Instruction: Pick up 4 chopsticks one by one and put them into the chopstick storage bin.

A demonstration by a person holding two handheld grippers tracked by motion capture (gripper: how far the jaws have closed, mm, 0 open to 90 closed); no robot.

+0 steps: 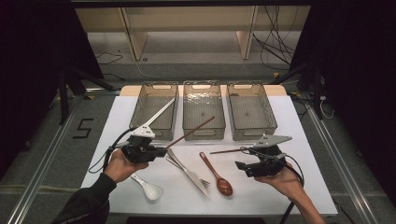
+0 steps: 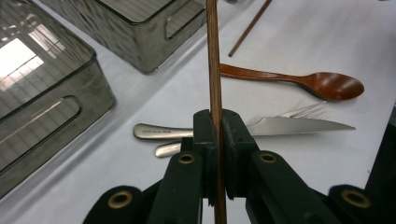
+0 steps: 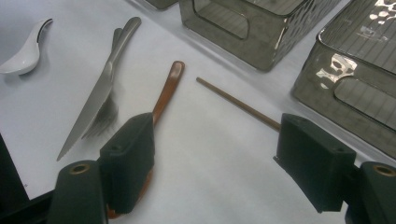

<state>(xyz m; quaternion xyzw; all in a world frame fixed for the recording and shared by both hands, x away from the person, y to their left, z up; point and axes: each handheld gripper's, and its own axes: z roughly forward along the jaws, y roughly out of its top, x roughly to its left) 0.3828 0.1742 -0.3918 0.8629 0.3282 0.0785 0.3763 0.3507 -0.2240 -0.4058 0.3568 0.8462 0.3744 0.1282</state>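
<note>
My left gripper (image 1: 159, 150) (image 2: 215, 116) is shut on a thin brown chopstick (image 1: 191, 132) (image 2: 212, 56). The stick is held off the table, and its far end slants toward the middle grey bin (image 1: 201, 84). My right gripper (image 1: 239, 164) (image 3: 215, 140) stands open low over the white table, with bare table between its jaws. A second chopstick (image 1: 226, 151) (image 3: 238, 105) lies on the table and runs behind one of its jaws. A brown wooden spoon (image 1: 217, 175) (image 3: 166, 93) (image 2: 299, 80) lies beside it, partly hidden by the other jaw.
Three grey bins stand in a row at the back: left (image 1: 159, 84), middle and right (image 1: 246, 85). A steel knife (image 1: 189, 170) (image 2: 299, 126) (image 3: 93, 98) lies over a fork at the centre. A white ceramic spoon (image 1: 147, 186) (image 3: 23, 51) lies at the front left.
</note>
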